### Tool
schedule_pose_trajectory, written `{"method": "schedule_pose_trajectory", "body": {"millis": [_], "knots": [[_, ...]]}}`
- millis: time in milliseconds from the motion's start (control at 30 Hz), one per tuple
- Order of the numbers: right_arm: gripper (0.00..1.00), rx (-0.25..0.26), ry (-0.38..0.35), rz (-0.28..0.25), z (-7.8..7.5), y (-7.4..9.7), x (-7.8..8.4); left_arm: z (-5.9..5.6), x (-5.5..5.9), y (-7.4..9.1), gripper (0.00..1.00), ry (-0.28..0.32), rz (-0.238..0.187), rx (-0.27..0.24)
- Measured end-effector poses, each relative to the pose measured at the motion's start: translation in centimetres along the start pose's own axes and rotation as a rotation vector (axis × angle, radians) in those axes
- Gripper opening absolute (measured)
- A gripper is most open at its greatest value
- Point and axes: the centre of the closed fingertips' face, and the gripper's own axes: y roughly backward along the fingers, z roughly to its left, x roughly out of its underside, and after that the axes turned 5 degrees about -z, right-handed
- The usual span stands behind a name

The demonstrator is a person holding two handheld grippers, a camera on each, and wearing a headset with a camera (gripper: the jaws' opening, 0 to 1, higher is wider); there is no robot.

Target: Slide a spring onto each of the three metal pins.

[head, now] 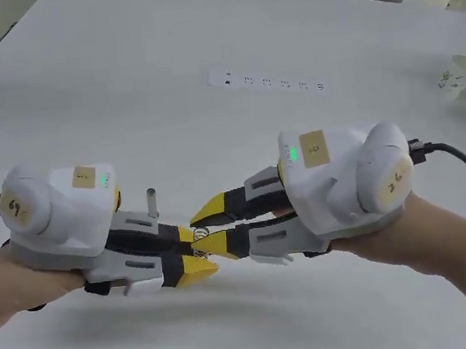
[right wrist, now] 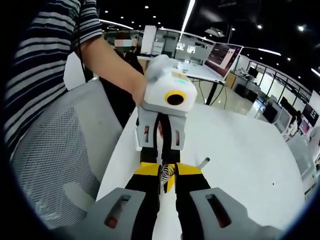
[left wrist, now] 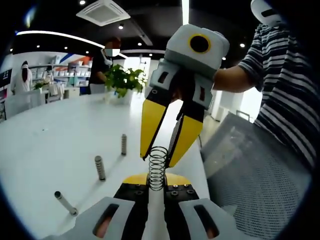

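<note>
- The spring spans the gap between the two grippers' tips, with the metal pins on the white table to one side, apart from it.
- The left gripper has its jaws clamped on the spring's near end.
- The right gripper has its jaws either side of the far end; I cannot tell whether they pinch it.
- Best to hold it by one end only, leave the bore clear, line it up with a pin and slide it straight on.

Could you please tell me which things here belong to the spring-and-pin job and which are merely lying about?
Belongs to the job:
- spring, between the jaws of the left gripper and the right gripper
- three metal pins on the table

Lying about:
- white strip with dark marks
- clear plastic item at the far table edge
- potted plant
- mesh chair
</note>
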Motion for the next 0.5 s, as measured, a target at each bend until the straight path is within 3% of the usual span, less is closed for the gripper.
{"method": "schedule_pose_trajectory", "body": {"millis": [500], "knots": [[0.08,0.027,0.035,0.002,-0.12,0.20,-0.09,0.24,-0.18,0.06,0.03,0.024,-0.010,-0.019]]}}
